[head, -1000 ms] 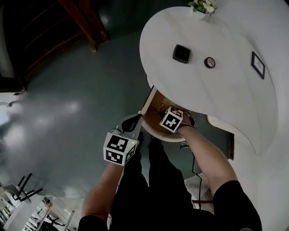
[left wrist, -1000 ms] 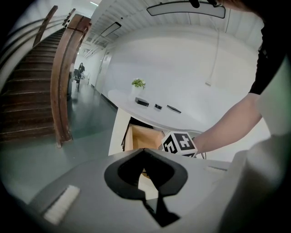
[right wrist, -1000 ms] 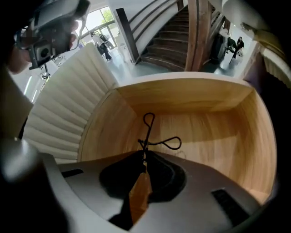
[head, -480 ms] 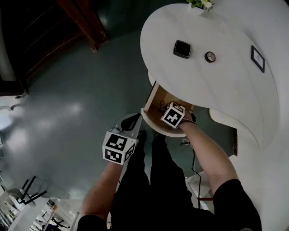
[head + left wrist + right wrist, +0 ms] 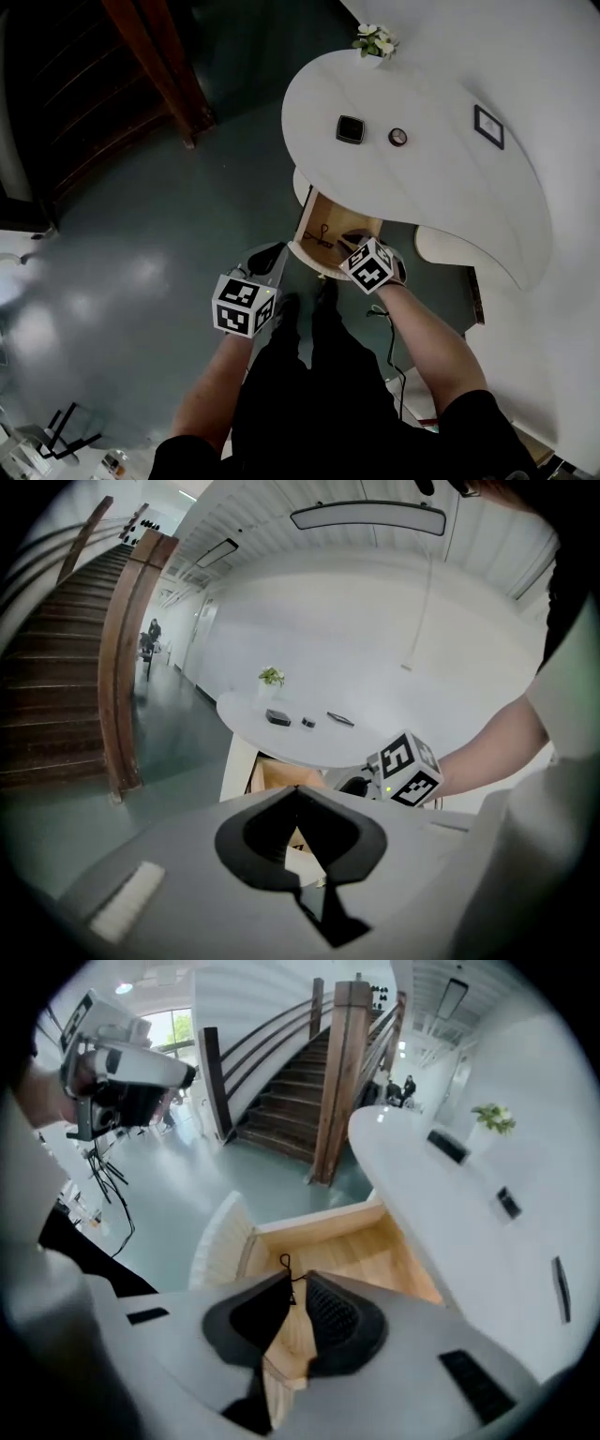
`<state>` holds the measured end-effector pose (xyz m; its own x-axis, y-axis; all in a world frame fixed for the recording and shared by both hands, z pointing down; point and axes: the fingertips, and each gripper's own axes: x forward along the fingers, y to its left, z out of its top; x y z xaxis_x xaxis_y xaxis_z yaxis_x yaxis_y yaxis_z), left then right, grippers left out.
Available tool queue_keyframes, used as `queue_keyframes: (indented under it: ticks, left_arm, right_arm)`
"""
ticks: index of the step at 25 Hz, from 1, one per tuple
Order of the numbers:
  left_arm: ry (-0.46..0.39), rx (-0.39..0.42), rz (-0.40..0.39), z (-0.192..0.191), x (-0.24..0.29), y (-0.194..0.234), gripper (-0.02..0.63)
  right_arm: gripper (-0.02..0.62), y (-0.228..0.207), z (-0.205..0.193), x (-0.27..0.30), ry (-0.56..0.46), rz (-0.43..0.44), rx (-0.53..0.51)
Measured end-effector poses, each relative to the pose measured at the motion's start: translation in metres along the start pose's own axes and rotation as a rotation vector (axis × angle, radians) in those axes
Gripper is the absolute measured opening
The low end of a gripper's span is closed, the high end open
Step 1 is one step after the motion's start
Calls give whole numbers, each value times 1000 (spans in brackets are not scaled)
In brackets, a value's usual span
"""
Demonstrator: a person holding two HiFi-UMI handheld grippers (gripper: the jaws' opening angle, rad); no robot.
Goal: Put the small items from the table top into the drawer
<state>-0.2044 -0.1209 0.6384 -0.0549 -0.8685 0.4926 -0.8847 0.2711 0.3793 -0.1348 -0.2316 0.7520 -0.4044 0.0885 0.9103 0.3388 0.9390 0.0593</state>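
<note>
I count three dark items, square (image 5: 350, 128), disc (image 5: 397, 137), frame (image 5: 488, 127), on white table (image 5: 441, 202); one wooden drawer (image 5: 349, 223); left gripper (image 5: 298, 789), right gripper (image 5: 289, 1279) seemingly closed

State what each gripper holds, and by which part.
Left gripper: nothing, jaws together. Right gripper: a thin black item sits at its tips over the drawer; whether gripped cannot be told.

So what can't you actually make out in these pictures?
Black item in the drawer: too thin to name; right gripper view leaves unclear whether the right gripper pinches it.
Round item on the table: too small in the head view.
Drawer's back: hidden under the table top in the head view.
</note>
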Motion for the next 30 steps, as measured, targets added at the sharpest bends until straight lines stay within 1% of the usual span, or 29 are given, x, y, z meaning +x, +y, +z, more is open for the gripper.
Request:
queue_keyframes:
  ticks: [3,5,6,10,13,18,22,27,30]
  left_arm:
    - [-13,23,-23,14,-10,-8,11]
    - [-22,45,-36,26,-15,-13,11]
    - [-27,52,-39,32,-17,-15,11]
    - [-46,68,-35,50,-21,-24,11]
    - [-51,81,-24,60,-23,-36,11]
    - [-47,113,7,73,-21,-67,11]
    - [-61,133,50,82,-21,-97,11]
    - [-98,156,111,96,-29,-131,11]
    - [-135,159,153,106,-34,-149,11]
  right_arm:
    - [52,9,9,-37,-80,-52,119]
    - [52,18,12,-56,-131,-53,201]
    - [52,22,12,-64,-147,-48,223]
    - [35,33,14,-94,-215,-22,239]
    - [32,29,14,-116,-277,-15,255]
    - [23,20,11,-161,-418,5,292]
    - [20,14,-6,-201,-534,37,330]
    - [14,-1,-37,-244,-643,54,397]
    - [12,-11,-47,-267,-701,60,390]
